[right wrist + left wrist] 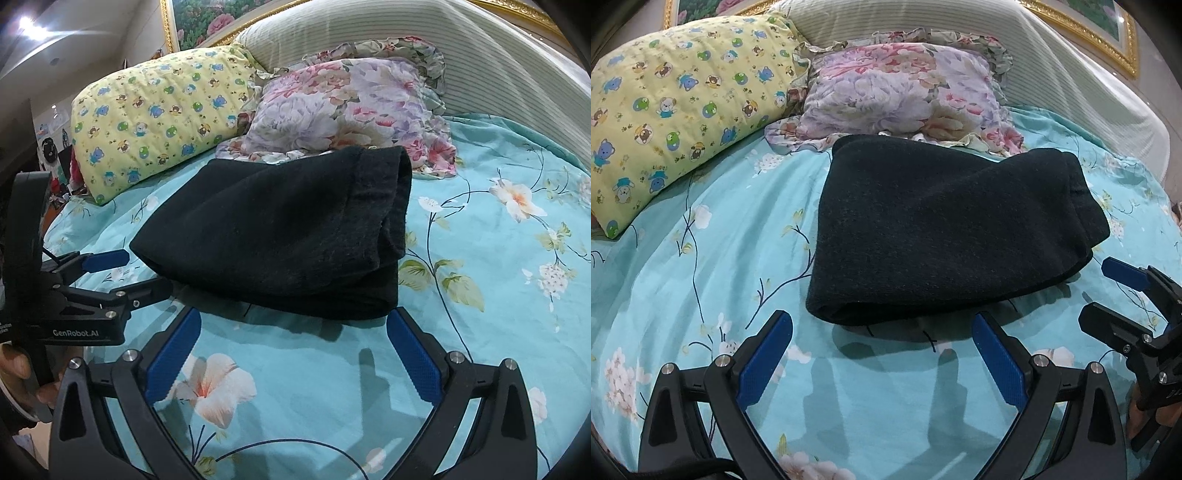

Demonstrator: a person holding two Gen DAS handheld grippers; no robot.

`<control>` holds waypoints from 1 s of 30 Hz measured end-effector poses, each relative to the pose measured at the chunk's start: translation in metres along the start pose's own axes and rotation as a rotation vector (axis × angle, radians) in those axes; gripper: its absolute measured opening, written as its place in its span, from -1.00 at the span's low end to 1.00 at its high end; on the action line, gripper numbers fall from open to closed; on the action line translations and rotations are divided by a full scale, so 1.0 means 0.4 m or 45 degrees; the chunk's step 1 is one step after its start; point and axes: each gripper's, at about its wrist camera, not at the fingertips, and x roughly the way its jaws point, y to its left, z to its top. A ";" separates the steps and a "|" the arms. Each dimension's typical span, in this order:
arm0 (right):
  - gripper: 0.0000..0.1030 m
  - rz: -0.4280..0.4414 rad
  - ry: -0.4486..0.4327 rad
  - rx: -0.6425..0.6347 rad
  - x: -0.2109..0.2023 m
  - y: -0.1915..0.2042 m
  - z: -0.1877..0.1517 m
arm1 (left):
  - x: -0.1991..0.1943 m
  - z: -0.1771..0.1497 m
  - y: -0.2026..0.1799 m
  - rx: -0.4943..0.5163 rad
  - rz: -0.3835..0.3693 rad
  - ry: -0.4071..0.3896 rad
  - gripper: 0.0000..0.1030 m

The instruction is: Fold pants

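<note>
The black pants (945, 229) lie folded in a thick bundle on the turquoise floral bedsheet (720, 266), just in front of the pillows; they also show in the right wrist view (280, 232). My left gripper (882, 332) is open and empty, hovering just short of the bundle's near edge. My right gripper (293, 328) is open and empty, near the bundle's near right corner. The right gripper also shows at the right edge of the left wrist view (1108, 291), and the left gripper shows at the left of the right wrist view (144, 269).
A yellow bear-print pillow (676, 107) and a floral ruffled pillow (901, 92) lie behind the pants against a ribbed white headboard (1052, 62). Gold-framed pictures (1108, 26) hang above. The sheet (498, 229) extends to the right of the pants.
</note>
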 end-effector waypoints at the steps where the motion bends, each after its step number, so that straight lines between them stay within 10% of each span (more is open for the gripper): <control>1: 0.95 0.000 0.003 0.000 0.001 0.000 0.000 | 0.001 0.001 0.001 -0.001 0.000 0.000 0.90; 30: 0.96 0.016 0.011 0.022 0.010 -0.005 0.006 | -0.011 0.008 -0.002 0.001 0.017 -0.025 0.91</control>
